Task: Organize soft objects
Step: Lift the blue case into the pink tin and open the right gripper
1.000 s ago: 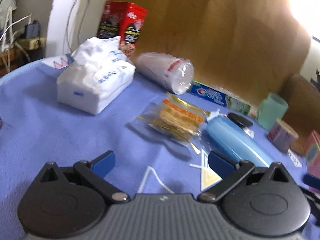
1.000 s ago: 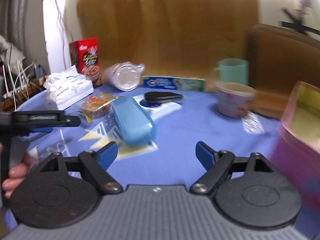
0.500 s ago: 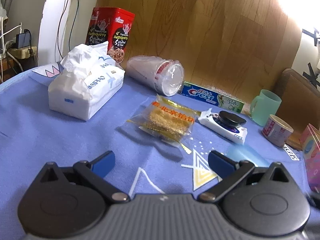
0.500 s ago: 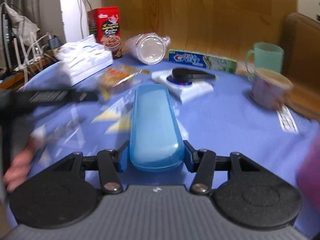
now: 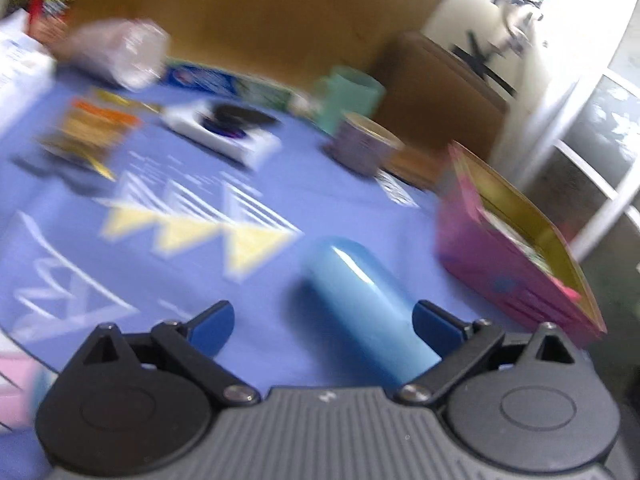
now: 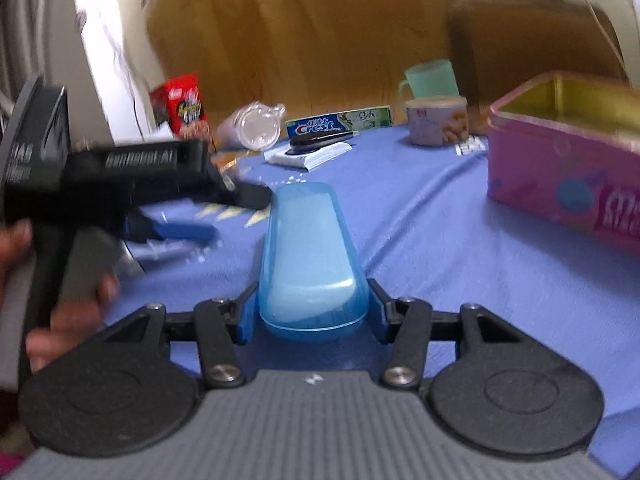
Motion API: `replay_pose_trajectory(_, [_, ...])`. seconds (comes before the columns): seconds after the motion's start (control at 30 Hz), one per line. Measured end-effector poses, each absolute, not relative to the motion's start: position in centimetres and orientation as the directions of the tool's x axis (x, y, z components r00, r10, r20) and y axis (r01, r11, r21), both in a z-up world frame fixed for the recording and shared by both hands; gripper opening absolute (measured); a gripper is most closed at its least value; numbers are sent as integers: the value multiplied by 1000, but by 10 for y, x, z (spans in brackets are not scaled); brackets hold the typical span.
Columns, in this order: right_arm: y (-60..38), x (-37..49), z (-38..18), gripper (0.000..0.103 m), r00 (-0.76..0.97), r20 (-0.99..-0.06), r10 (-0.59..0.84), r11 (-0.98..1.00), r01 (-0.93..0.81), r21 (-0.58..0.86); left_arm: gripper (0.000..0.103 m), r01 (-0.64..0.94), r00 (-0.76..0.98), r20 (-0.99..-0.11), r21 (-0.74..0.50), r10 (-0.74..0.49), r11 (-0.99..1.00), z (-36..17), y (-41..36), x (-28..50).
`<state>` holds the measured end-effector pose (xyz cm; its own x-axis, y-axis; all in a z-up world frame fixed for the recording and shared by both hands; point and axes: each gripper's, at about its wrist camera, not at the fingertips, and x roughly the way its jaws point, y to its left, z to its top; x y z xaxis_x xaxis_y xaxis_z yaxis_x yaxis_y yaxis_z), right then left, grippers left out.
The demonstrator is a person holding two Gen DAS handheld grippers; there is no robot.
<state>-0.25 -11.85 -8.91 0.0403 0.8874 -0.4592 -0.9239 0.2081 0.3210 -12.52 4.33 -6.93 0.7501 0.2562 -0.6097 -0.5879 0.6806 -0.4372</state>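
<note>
A blue tablecloth [image 6: 420, 216] covers the table, with an open pink tin [image 6: 560, 168] at its right side. The right gripper [image 6: 313, 312] is clamped on the near end of a light blue case [image 6: 308, 248], which juts forward over the cloth. The left gripper [image 5: 322, 320] stands wide with jaws closing; through the blur, the case seems to lie just inside its right finger.
</note>
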Motion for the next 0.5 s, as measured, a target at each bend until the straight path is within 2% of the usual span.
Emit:
replay_pose_trajectory(0.07, [-121, 5, -92, 56, 13, -439, 898, 205, -896, 394, 97, -575, 754, -613, -442, 236, 688, -70, 36, -116])
replay_pose_trajectory(0.1, [-122, 7, -92, 56, 6, -430, 903, 204, -887, 414, 94, -571, 754, -614, -439, 233, 693, -71, 33, -112])
replay_pose_trajectory(0.17, [-123, 5, -93, 56, 5, -420, 907, 197, -889, 415, 85, -563, 756, -615, -438, 223, 701, -72, 27, -107])
replay_pose_trajectory(0.2, [-127, -1, -92, 56, 10, -418, 909, 193, -896, 400, 74, -551, 762, -614, -447, 206, 705, -72, 25, -105])
replay_pose_trajectory(0.4, [-135, -17, -93, 55, 95, -399, 912, 217, -937, 275, 68, -515, 783, -602, -486, 156, 706, -69, 22, -90])
replay_pose_trajectory(0.5, [-144, -14, -86, 55, 169, -356, 919, 263, -936, 234, 67, -457, 810, -572, -479, 129, 750, -48, 14, -70])
